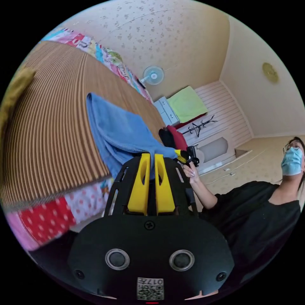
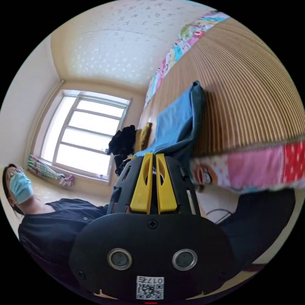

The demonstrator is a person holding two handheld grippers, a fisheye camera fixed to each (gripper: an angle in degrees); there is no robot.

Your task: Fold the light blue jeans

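In the left gripper view, my left gripper (image 1: 152, 156) pinches the jeans (image 1: 117, 133) over the striped mat (image 1: 47, 127); in the right gripper view, my right gripper (image 2: 152, 155) looks clamped on their edge, which could slip from uneven pulling

Your jeans (image 1: 117, 133) lie on the striped mat (image 1: 54, 127), which covers the quilt (image 1: 50, 216). Both grippers, left (image 1: 152, 155) and right (image 2: 152, 155), meet the jeans at the near edge.
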